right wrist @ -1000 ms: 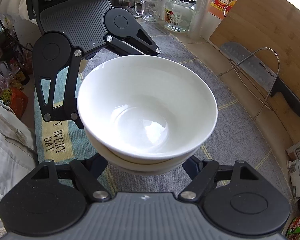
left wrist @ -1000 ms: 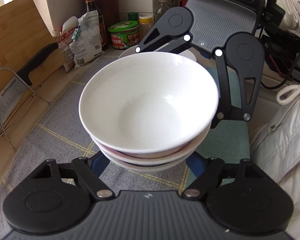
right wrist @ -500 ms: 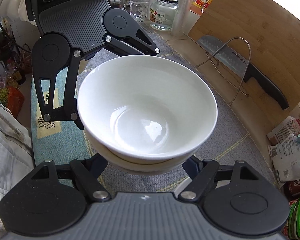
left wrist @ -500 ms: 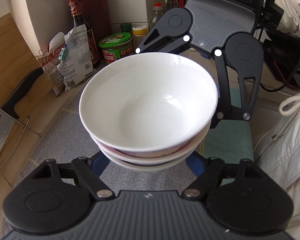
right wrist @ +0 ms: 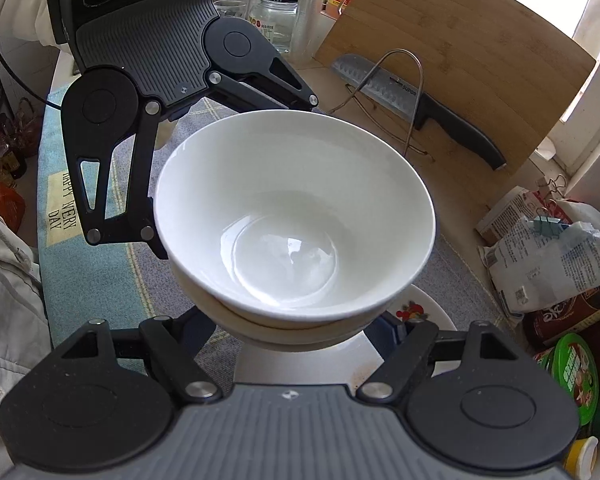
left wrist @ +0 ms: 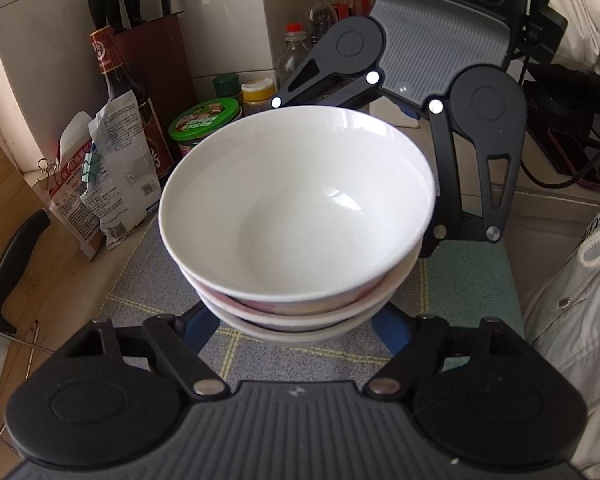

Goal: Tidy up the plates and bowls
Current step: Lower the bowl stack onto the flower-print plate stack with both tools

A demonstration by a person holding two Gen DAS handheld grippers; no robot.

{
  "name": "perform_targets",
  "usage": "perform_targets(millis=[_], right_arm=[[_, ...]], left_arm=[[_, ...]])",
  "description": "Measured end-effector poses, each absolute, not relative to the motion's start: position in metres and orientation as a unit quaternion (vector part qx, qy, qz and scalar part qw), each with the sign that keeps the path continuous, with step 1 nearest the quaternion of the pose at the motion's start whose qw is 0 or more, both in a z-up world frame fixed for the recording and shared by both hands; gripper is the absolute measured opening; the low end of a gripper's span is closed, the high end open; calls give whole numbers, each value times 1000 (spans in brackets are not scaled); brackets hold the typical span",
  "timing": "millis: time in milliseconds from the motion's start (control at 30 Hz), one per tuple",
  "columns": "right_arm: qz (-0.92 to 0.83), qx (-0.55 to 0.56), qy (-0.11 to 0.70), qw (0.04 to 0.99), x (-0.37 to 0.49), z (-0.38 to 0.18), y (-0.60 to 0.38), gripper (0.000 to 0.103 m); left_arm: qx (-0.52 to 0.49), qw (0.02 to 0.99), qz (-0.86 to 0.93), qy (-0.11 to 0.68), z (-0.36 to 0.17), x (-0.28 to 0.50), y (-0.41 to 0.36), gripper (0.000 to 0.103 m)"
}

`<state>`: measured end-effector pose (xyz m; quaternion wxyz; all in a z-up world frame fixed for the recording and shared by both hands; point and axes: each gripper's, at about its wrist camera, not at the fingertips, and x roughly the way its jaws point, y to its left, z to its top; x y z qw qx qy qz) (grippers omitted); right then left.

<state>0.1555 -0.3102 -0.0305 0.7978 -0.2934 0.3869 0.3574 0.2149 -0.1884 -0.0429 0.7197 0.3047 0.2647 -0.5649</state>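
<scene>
We've got both tongs, left [left wrist: 296, 320] and right [right wrist: 296, 326], pinching the white bowl stack [left wrist: 296, 216]; uneven squeeze or tilt drops it onto the worktop [left wrist: 156, 292].

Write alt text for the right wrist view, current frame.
A stack of white bowls is held above a grey mat between two black tools: the right tool near the camera, the left tool opposite. A plate shows below the stack; behind, a knife on a wire rack leans on a wooden board.
</scene>
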Motion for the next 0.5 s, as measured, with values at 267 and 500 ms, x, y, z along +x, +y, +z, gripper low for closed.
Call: perform_targets(millis=[267,500], right_arm=[[329,-286,394,809,153,-30,-341,83],[303,-283,404,816,158,-37,-355,83]], left_arm=[[314,704,-583,255,-50,225,-217,82],[328,691,-593,251,-58,232,-241,82]])
